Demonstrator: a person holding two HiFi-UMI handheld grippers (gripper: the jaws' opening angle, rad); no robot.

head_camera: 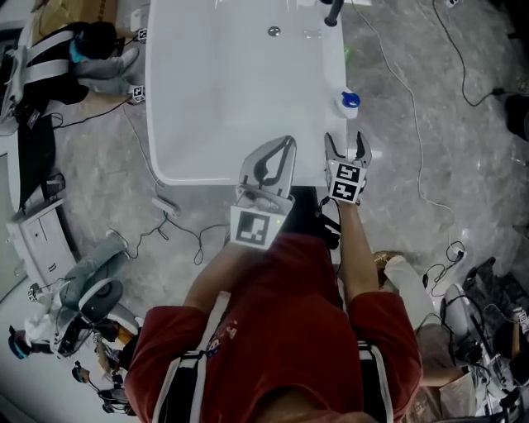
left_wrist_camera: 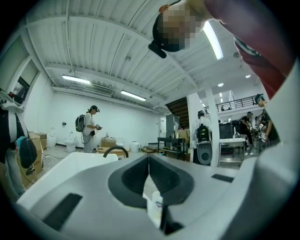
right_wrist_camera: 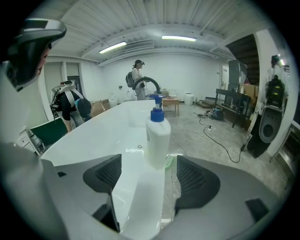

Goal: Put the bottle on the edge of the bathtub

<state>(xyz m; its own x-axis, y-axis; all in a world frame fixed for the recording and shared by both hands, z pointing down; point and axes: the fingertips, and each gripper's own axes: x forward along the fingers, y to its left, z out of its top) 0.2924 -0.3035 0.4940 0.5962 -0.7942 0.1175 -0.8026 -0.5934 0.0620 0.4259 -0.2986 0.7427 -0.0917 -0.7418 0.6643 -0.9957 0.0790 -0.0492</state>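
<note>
1. Right claw (head_camera: 346,147) stands wide open with nothing in it. It points along the tub's right rim at the bottle (right_wrist_camera: 158,137), which stands just past its tips, apart from both jaws.
2. That bottle is white with a blue pump and stands upright on the right edge of the white bathtub (head_camera: 207,91). A small green thing (right_wrist_camera: 170,161) lies just beside its base, on the floor side.
3. Left claw (head_camera: 288,142) has its jaws drawn together at the tips, gripping nothing. It hovers over the tub's near end, close beside the right claw.
4. A black faucet (head_camera: 333,11) rises at the far end.
5. Grey stone floor (head_camera: 463,165) surrounds the tub, with a cable (head_camera: 413,124) trailing along its right side. Further back in the room stands a person with a backpack (right_wrist_camera: 136,77).
</note>
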